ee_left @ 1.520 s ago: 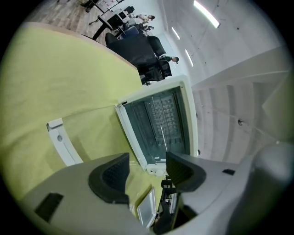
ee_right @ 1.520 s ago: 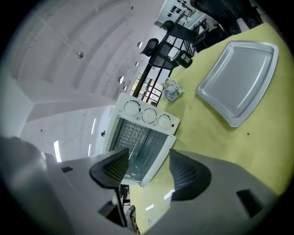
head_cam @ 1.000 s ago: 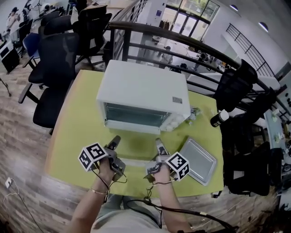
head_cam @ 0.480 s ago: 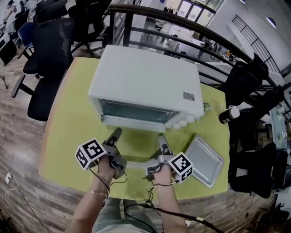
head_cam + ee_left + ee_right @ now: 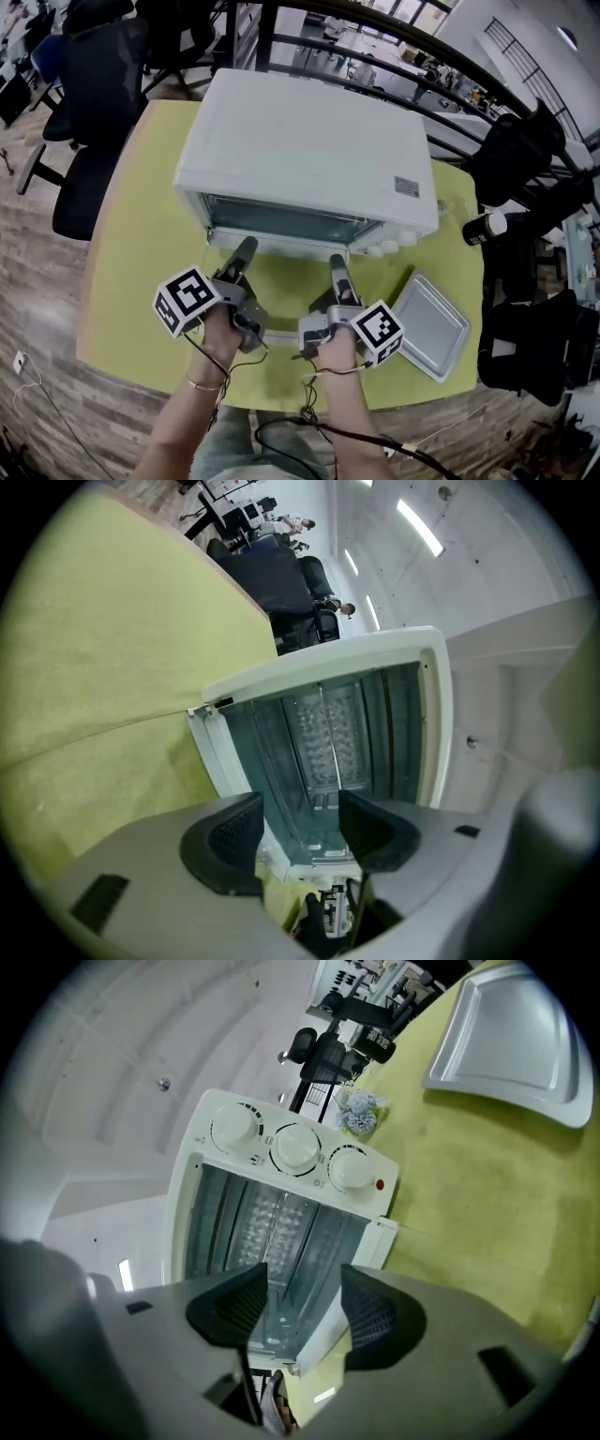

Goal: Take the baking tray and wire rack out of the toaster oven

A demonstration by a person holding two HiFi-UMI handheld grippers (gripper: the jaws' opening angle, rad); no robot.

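Broad yellow-green bench (image 5: 141, 281) over a wood floor, with black office chairs (image 5: 94, 103) off its far left corner and a dark railing (image 5: 375, 33) behind.

On the middle of the bench, a white toaster oven (image 5: 300, 141), by far the biggest thing there. Stands with its glass door (image 5: 267, 771) dropped open toward the person. Inside the cavity, thin metal bars (image 5: 272, 1222) across the width; wire rack or heater rods, cannot tell.

Already out on the bench: the silver baking tray (image 5: 429, 325). Lies flat and empty near the front right corner, just beside the right claw (image 5: 335, 270) and apart from the oven.

Left claw (image 5: 242, 253), carried in the left hand (image 5: 217, 333). Points slightly downward at the left part of the open door, tip near the door's front edge. Jaws apart, nothing gripped, only door and cavity seen through the gap.

Right claw, carried in the right hand (image 5: 337, 354). Aims at the right part of the door, below the controls. Jaws likewise apart, though just now closing a little; nothing pinched between the pads.

Past the bench's right edge, a dark bottle with a white cap (image 5: 485, 228).

Smallest: three white knobs (image 5: 295, 1147) in a row on the right of the oven's front.
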